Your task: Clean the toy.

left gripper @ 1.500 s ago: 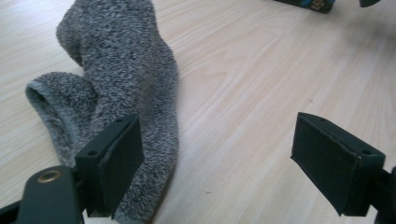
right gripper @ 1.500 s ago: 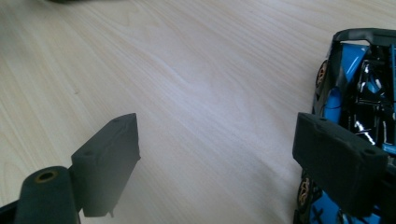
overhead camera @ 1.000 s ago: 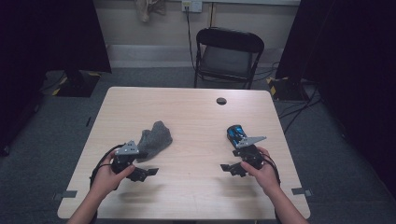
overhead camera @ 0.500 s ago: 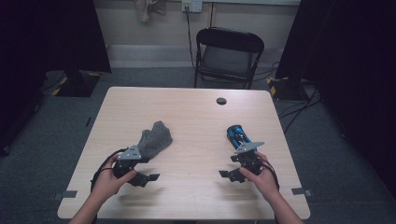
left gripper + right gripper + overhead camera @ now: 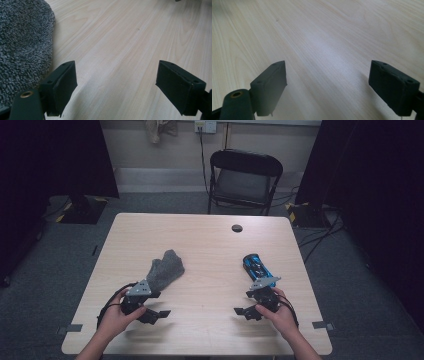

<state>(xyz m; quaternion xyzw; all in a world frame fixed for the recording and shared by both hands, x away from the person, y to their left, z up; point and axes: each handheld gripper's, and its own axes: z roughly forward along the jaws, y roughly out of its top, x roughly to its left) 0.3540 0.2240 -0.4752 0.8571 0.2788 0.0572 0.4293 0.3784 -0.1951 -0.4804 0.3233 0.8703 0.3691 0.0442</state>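
Left gripper [image 5: 159, 313] jaws spread, nothing between them, low over the wooden table [image 5: 210, 245]; grey sock [image 5: 165, 270] lies just beside it, seen at its left jaw in the left gripper view. Right gripper [image 5: 242, 312] also wide, empty, with the blue toy car [image 5: 256, 266] just beyond. Since a second ago both hands pulled back toward the near edge, away from the items, so no grasp begun. Forearms enter from below, jaws pointing inward.

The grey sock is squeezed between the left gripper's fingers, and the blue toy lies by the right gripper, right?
Not quite. The grey sock is not squeezed: the left gripper view shows the left gripper open, with the sock lying beside one of its fingers. The blue toy does lie by the right gripper.
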